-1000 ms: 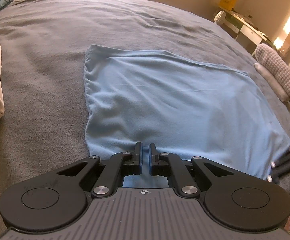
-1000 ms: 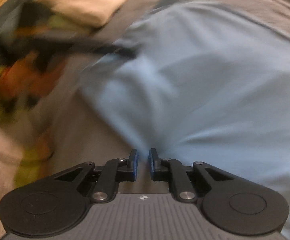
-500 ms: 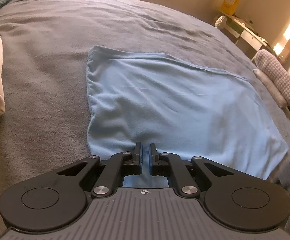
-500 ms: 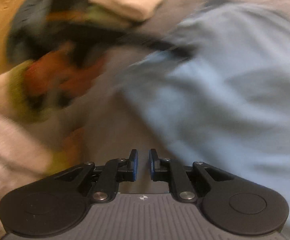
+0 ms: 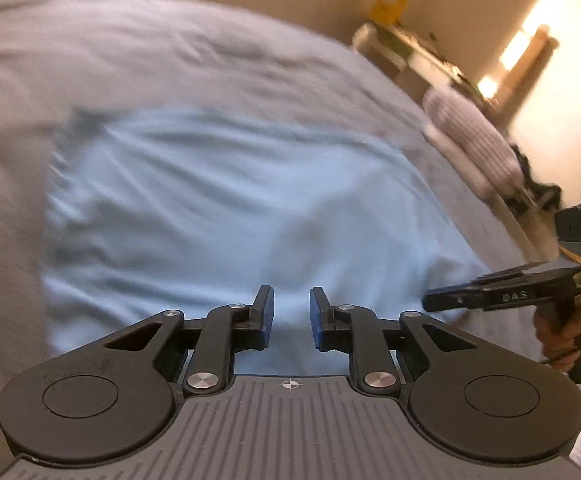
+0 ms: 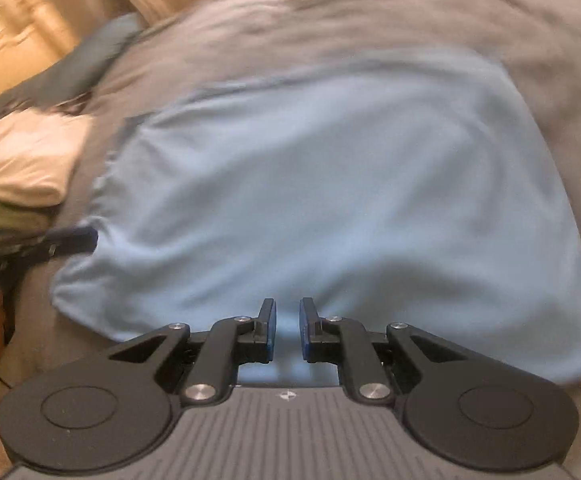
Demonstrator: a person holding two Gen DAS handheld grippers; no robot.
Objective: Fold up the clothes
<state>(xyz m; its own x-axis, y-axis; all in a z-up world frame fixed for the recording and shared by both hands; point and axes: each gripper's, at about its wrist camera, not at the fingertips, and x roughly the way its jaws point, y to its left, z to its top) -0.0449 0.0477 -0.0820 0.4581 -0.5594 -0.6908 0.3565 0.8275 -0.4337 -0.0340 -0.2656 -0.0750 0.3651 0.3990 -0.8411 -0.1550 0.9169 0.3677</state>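
A light blue garment lies spread flat on the grey bedcover, with bare cover all round its far and left edges. The left gripper hovers over the near hem, jaws parted with cloth showing in the gap, nothing pinched. The right gripper sits low at the near edge too, jaws apart by a narrow gap, gripping nothing. The left view shows the right hand on its grip and a bench by the bed. The right view alone catches folded cream clothing beside the garment's left edge; both views are blurred.
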